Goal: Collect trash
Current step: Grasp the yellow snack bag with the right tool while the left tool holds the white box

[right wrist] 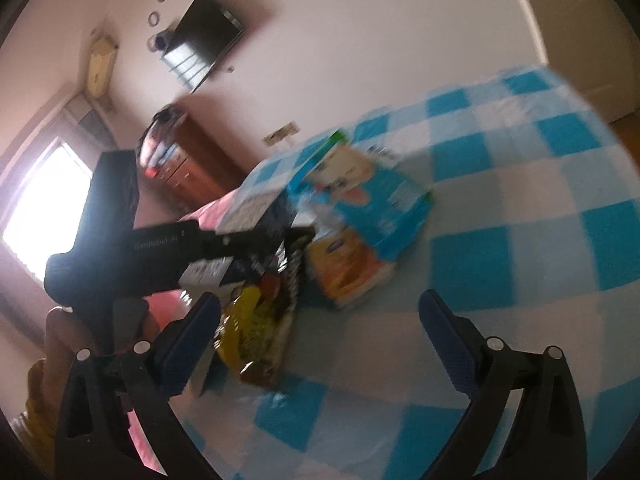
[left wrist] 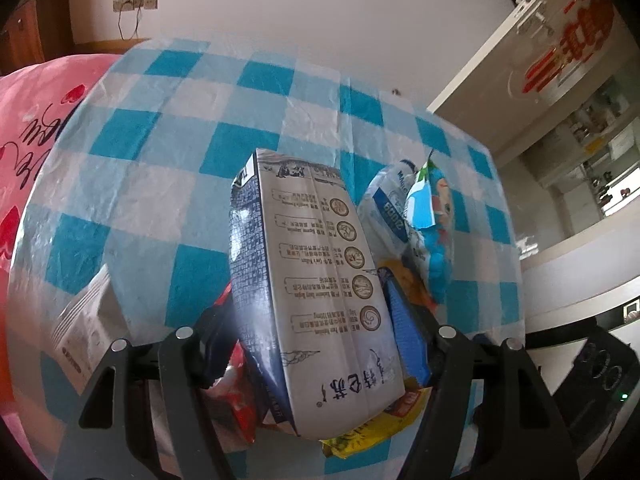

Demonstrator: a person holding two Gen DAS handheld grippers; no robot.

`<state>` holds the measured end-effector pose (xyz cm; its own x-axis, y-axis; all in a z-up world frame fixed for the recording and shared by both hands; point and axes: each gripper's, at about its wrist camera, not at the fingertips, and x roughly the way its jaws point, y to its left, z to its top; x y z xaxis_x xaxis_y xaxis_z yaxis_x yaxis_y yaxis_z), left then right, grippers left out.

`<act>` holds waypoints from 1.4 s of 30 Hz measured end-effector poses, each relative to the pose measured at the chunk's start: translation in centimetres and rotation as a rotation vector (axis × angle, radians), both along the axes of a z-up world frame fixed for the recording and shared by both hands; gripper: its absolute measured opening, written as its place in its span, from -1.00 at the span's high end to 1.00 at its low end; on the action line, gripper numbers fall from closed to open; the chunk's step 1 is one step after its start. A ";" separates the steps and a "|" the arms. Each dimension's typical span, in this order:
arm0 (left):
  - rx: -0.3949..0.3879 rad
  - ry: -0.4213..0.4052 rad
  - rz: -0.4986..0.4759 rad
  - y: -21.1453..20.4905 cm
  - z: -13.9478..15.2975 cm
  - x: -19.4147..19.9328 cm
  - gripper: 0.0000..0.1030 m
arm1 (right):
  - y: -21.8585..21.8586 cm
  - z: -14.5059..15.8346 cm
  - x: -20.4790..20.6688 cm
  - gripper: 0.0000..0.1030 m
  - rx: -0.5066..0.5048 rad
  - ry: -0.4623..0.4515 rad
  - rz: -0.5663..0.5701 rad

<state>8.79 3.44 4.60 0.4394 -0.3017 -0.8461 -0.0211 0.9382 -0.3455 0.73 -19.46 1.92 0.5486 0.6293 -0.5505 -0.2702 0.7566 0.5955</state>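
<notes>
- Checkered blue-and-white cloth (left wrist: 168, 152) covers the desk; pink cushion (left wrist: 24, 152) sits at its left edge, white cabinet (left wrist: 520, 60) behind.
- Trash pile sits mid-desk: blue cartoon snack bag (right wrist: 372, 196), orange packet (right wrist: 348, 272), yellow wrapper (right wrist: 248, 320), all overlapping.
- Left gripper (left wrist: 316, 344) has its jaws closed against the sides of a grey-blue milk carton (left wrist: 316, 280), held over the other wrappers.
- Right gripper (right wrist: 320, 340) hangs over the cloth with its jaws wide apart, nothing between them; view is motion-blurred.
- Risk: carton sides look flexible, so too hard a squeeze likely crushes it or lets it twist out.
- Risk: right jaws closing on the overlapping pile may drag a neighbour along or snag the thin cloth.
- Risk: both grippers crowd the same pile, so a collision seems possible.
</notes>
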 end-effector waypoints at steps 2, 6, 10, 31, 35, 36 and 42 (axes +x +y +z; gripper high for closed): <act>-0.013 -0.018 0.007 0.4 0.3 -0.5 -0.34 | 1.1 -0.1 -0.2 -0.90 -0.012 -0.002 0.038; -0.030 -0.059 0.029 1.5 1.0 -1.6 -0.34 | 3.3 -0.2 -0.8 -0.90 -0.043 -0.022 0.096; -0.056 -0.086 0.043 2.8 1.7 -2.7 -0.34 | 4.7 -0.5 -1.1 -0.90 -0.040 -0.031 0.114; -0.050 -0.193 0.056 7.4 2.4 -7.9 -0.34 | 9.4 -0.5 -1.6 -0.23 -0.067 -0.060 0.153; -0.055 -0.192 0.051 8.0 2.0 -8.7 -0.34 | 9.8 -0.5 -1.5 -0.08 -0.100 -0.065 0.134; -0.054 -0.194 0.051 8.2 1.9 -8.9 -0.34 | 9.9 -0.5 -1.6 -0.06 -0.110 -0.065 0.130; -0.072 -0.199 0.053 9.2 1.5 -10.0 -0.34 | 10.5 -0.6 -1.7 0.10 -0.158 -0.084 0.114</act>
